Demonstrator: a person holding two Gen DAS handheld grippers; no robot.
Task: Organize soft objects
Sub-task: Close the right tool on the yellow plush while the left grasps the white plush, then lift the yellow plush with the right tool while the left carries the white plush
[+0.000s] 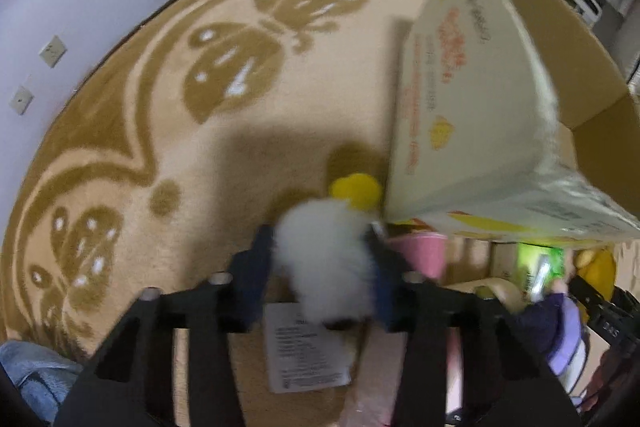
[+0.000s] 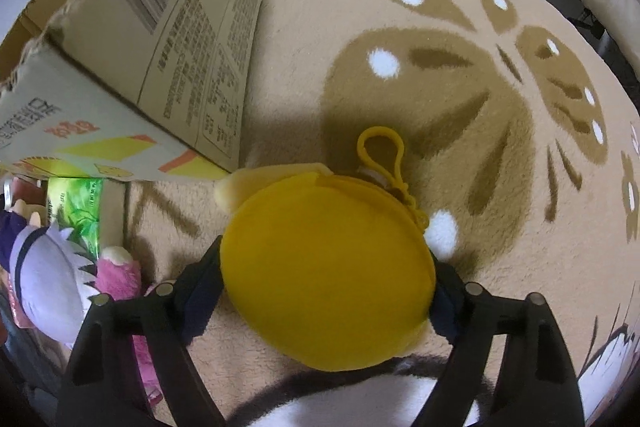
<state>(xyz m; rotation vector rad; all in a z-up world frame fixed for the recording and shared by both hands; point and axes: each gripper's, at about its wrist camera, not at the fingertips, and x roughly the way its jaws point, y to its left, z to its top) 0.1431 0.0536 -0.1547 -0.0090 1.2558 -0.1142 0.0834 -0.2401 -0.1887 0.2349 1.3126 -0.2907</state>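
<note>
So the white fluffy toy (image 1: 324, 259) sits right between the fingers of the left gripper (image 1: 322, 247), squeezed on both sides by the blue pads (image 1: 256, 267), so the jaws are mostly closed around it. It's over the beige rug (image 1: 200, 155) with the brown butterfly pattern, just left of the near corner of the cardboard box (image 1: 472, 99). A white paper tag (image 1: 306, 347) shows just below the toy, nearer the camera. Whole left view is pretty blurry, btw.

The round yellow plush pouch (image 2: 326, 267) is in the right gripper (image 2: 326, 279). Its jaws stand fairly wide, but the pads (image 2: 204, 283) touch the pouch on both edges, so it's got hold of it. The pouch has a yellow plastic clip loop (image 2: 380, 155) sticking out on the far side, lying on the rug. In the left view the same pouch peeks out just past the white toy.

The box stands to the left of the pouch, flaps open, printed with text and yellow shapes. Down at the near left of the right view there's a purple-and-white plush doll (image 2: 44, 275), a pink fuzzy toy (image 2: 118, 275) beside it, and a green packet (image 2: 76, 207) just past them by the box. A bit of blue cloth (image 1: 36, 371) sits at the near left edge of the left view.
</note>
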